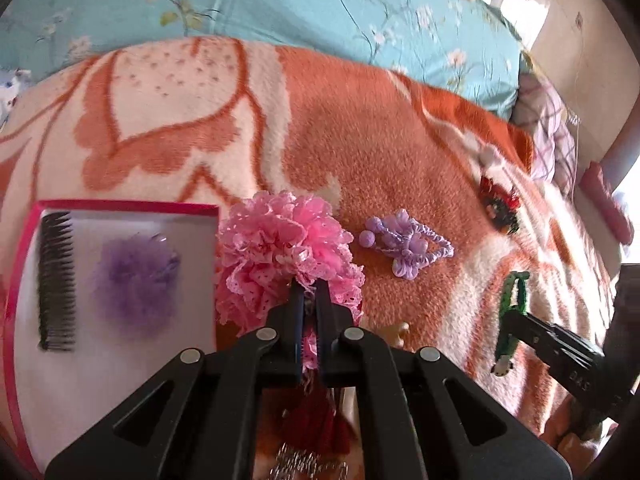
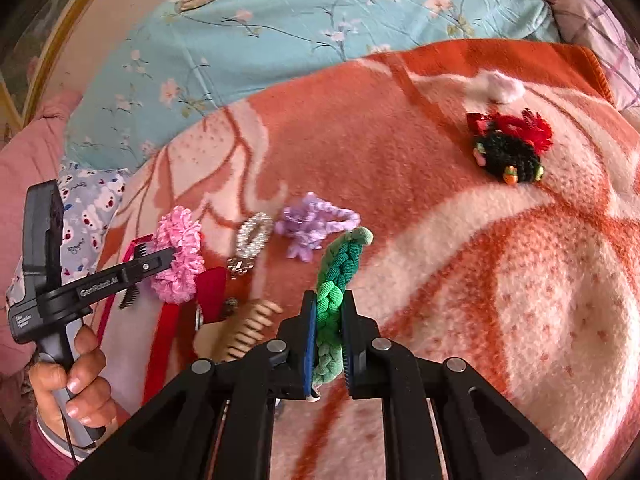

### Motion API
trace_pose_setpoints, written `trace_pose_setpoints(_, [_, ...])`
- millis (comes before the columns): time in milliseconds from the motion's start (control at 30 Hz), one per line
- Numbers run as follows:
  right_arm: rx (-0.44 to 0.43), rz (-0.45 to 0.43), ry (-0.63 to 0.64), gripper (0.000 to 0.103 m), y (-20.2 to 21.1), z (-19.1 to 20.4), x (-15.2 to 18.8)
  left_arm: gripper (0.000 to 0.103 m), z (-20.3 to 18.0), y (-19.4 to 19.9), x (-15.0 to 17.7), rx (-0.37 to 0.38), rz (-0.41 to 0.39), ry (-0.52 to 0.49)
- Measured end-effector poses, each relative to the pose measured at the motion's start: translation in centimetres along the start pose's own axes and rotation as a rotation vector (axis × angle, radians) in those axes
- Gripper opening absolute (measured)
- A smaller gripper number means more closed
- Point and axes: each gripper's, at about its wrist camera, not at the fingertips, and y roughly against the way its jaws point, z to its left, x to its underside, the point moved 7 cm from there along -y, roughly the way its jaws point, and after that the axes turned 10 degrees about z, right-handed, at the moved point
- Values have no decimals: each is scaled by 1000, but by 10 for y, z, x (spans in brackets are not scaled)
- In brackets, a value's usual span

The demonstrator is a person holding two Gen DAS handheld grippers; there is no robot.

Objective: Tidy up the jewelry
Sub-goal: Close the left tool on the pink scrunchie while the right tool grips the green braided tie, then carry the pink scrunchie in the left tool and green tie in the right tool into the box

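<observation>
My left gripper (image 1: 309, 292) is shut on a pink lace scrunchie (image 1: 280, 240) and holds it just right of a pink-rimmed white box (image 1: 128, 210). The box holds a black comb (image 1: 56, 280) and a purple fluffy piece (image 1: 136, 276). My right gripper (image 2: 329, 304) is shut on a green braided hair band (image 2: 340, 264) above the orange blanket (image 2: 440, 200). A lilac scrunchie (image 1: 404, 242) (image 2: 312, 228) lies on the blanket between the grippers. A red and black hair tie (image 2: 508, 148) (image 1: 500, 204) lies farther right.
A sparkly silver clip (image 2: 252, 240), a wooden comb (image 2: 248, 328) and a red piece (image 2: 212, 292) lie near the box. A light blue floral quilt (image 1: 320, 8) lies behind the blanket. A pale pompom (image 2: 500, 84) sits at the far blanket edge.
</observation>
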Motion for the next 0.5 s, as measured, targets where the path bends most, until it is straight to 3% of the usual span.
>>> trace_pose_setpoints(500, [-90, 38, 71, 10, -12, 65, 8, 3, 60, 55, 34, 6, -68, 104])
